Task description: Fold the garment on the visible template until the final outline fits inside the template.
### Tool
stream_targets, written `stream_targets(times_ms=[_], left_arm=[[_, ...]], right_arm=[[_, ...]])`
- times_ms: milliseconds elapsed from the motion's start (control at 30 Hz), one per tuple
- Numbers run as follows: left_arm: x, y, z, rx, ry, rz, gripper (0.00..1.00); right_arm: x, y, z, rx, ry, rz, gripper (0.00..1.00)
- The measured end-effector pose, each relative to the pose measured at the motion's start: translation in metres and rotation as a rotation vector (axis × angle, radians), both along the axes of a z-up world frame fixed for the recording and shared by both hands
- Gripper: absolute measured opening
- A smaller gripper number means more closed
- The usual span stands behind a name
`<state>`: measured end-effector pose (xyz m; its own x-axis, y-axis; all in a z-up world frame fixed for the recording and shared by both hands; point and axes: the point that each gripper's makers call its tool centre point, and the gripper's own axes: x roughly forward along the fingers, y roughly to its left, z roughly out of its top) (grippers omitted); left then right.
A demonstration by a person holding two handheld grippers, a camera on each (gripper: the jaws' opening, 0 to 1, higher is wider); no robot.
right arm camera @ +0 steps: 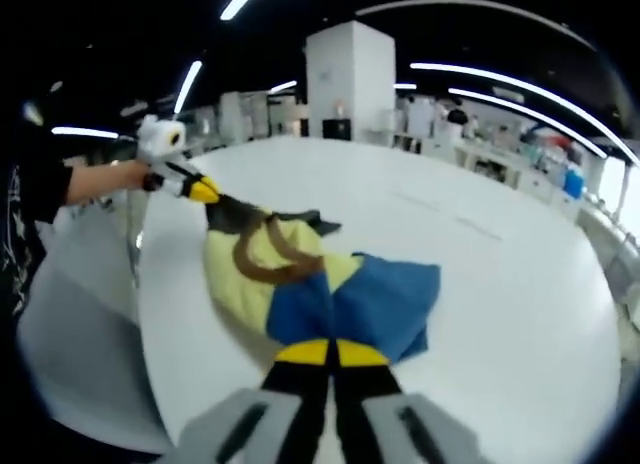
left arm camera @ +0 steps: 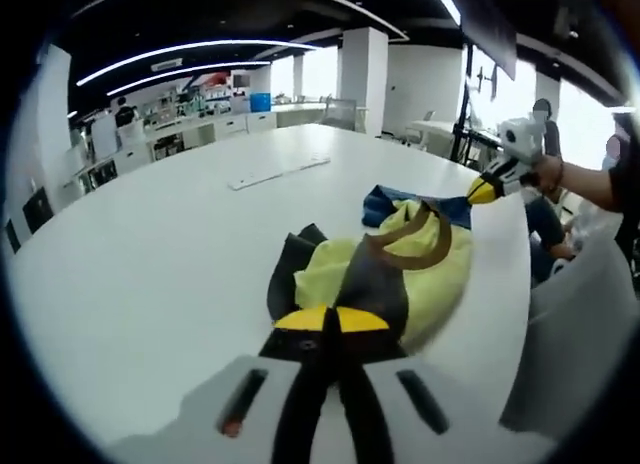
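While both jaws pinch shut, L gripper & R gripper grip garment.

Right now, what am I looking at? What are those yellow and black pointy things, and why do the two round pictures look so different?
Those pointy things are grabbing tools. A person holds one in each hand, and each tool has two fingers with yellow tips. A little camera rides on each tool, so each round picture looks forward along one tool.

In the left gripper view, the left gripper is closed on the dark end of a soft yellow, blue and dark grey garment with a brown strap. Over on the right you can see the other tool in the person's hand.

In the right gripper view, the right gripper is closed on the blue end of the same garment.

The garment lies bunched up on a big round white table, pinched at both ends.
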<state>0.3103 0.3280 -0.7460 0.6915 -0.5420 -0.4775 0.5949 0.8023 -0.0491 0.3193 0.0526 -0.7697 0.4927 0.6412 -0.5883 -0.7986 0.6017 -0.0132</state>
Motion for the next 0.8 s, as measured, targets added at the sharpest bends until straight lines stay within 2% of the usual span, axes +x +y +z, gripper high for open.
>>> stream_targets(times_ms=[200, 400, 500, 667, 800], left_arm=[[0.006, -0.001, 0.020, 0.029, -0.068, -0.011, 0.00], [0.017, 0.002, 0.055, -0.019, -0.156, 0.035, 0.00], [0.030, 0.005, 0.071, -0.062, -0.191, 0.075, 0.00], [0.055, 0.010, 0.083, -0.122, -0.219, 0.124, 0.00], [0.075, 0.014, 0.085, -0.138, -0.231, 0.152, 0.00]], right_arm=[[0.011, -0.002, 0.024, -0.018, -0.071, -0.012, 0.00], [0.030, -0.004, 0.052, -0.011, -0.148, -0.043, 0.00], [0.044, -0.005, 0.067, 0.023, -0.171, -0.068, 0.00], [0.068, -0.006, 0.079, 0.019, -0.198, -0.089, 0.00], [0.084, -0.007, 0.085, 0.026, -0.212, -0.110, 0.00]])
